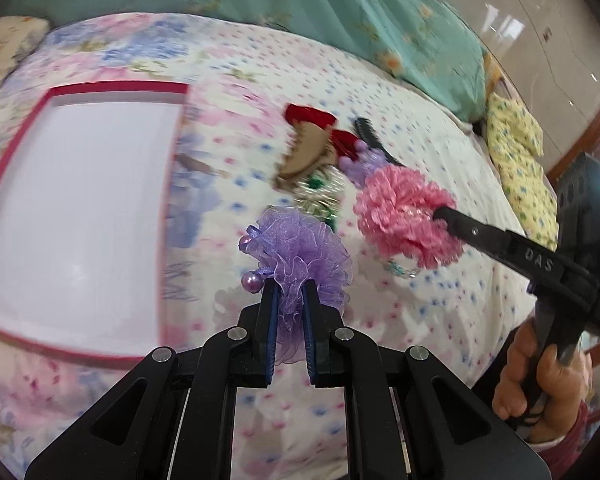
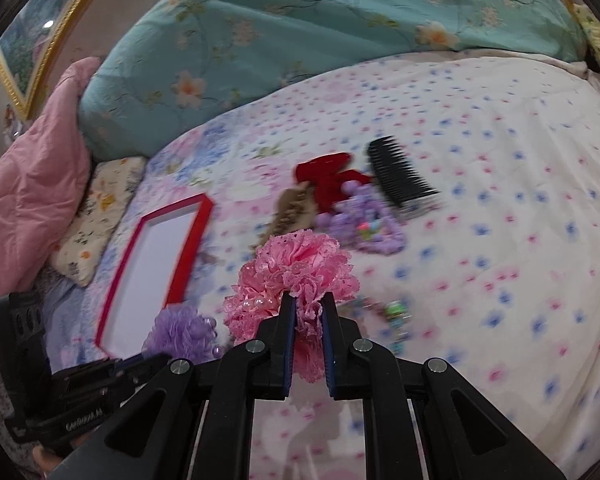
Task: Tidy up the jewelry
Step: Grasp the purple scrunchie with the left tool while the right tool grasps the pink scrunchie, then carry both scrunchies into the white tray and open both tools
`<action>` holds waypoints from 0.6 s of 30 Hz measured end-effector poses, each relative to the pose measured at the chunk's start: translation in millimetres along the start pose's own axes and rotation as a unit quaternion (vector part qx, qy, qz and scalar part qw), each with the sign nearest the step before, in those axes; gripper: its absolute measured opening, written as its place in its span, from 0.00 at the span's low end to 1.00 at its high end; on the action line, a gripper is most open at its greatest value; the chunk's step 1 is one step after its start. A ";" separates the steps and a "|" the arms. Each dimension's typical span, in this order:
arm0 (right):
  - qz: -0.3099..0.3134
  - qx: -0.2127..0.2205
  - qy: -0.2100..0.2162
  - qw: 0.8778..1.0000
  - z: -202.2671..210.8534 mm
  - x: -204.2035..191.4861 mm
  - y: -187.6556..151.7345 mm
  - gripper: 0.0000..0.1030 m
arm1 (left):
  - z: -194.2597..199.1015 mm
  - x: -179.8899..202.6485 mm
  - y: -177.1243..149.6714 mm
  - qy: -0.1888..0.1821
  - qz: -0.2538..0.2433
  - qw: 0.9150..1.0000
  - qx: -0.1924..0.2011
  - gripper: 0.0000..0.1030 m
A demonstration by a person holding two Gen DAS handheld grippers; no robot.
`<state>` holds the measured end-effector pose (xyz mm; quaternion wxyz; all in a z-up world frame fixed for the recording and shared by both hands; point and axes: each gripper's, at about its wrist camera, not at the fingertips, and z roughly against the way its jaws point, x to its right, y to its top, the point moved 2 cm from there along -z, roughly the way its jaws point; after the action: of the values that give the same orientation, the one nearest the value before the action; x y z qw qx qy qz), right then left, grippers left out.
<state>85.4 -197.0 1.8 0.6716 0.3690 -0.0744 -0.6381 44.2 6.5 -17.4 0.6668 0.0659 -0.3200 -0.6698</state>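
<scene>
Currently, near to far:
left hand-held gripper (image 1: 290, 300): pinching purple organza hair flower (image 1: 300, 248) by its lower ruffle, clear of the bed.
right hand-held gripper (image 2: 307, 312): pinching pink lace hair flower (image 2: 296, 268), also off the bedspread (image 2: 500, 200).
grip advice: both holds are on soft frill only, so keep jaws pressed and avoid jerks; bead tails may snag.
target: red-rimmed white tray (image 1: 76, 208), empty, to the left on the bed.
route: carry purple first, pink alongside, lower flat before releasing.
remaining pile: red bow (image 2: 328, 176), black comb (image 2: 400, 176), lilac bead piece (image 2: 364, 224), blurred, beyond the flowers.
</scene>
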 end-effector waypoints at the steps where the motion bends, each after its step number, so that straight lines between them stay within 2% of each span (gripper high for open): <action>1: 0.004 0.000 0.006 1.000 -1.0 -7.3 -1.2 0.11 | 5.8 -7.5 -1.3 0.007 0.004 1.000 0.005 0.09; 10: 0.045 -0.028 0.073 0.996 -26.5 -79.8 -17.6 0.11 | 43.1 -74.8 -6.3 0.060 0.051 0.996 0.035 0.09; 18: 0.063 -0.067 0.126 0.988 -75.9 -141.6 -37.0 0.11 | 58.5 -132.9 -9.8 0.106 0.093 0.989 0.047 0.10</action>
<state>74.3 -34.2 -21.9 0.7376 0.3951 0.0304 -0.5467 19.3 149.9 -21.4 0.7526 0.1381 -0.2832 -0.5782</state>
